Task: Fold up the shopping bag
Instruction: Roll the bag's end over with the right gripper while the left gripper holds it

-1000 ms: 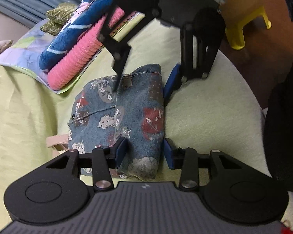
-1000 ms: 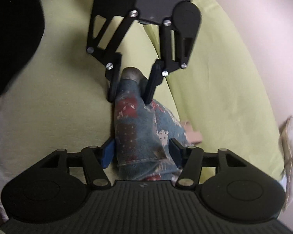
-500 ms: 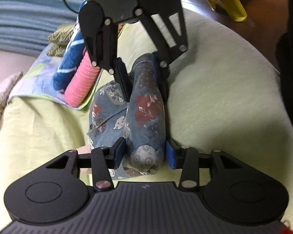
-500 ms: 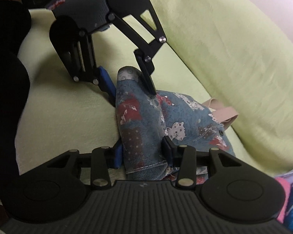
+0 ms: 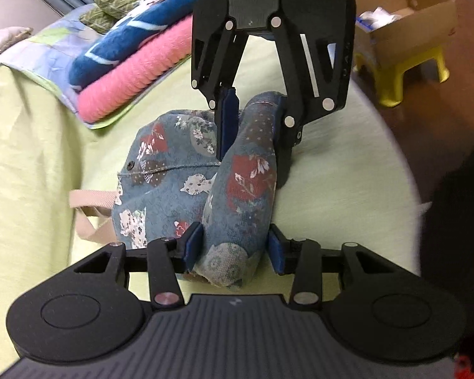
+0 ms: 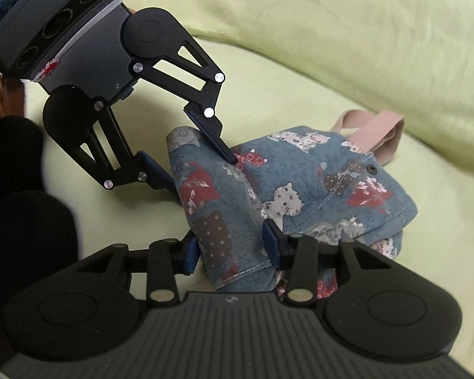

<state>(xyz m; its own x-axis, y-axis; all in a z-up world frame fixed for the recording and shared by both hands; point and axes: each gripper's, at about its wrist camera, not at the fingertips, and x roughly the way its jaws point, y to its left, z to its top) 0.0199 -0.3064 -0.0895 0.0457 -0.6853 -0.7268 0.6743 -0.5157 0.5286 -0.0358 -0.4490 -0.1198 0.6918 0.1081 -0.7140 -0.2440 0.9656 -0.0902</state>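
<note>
Lengthwise, bag fold point(image 5: 237, 208) between both jaws.

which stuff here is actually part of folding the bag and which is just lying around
Part of the job:
- shopping bag, one edge rolled up
- left gripper on one end of the roll
- right gripper on the other end

Lying about:
- pink towel
- blue blanket
- cardboard box
- yellow stool

Left gripper point(image 5: 233, 251), low centre of its frame, and right gripper point(image 6: 230, 248) each pinch a raised fold, facing one another.
</note>
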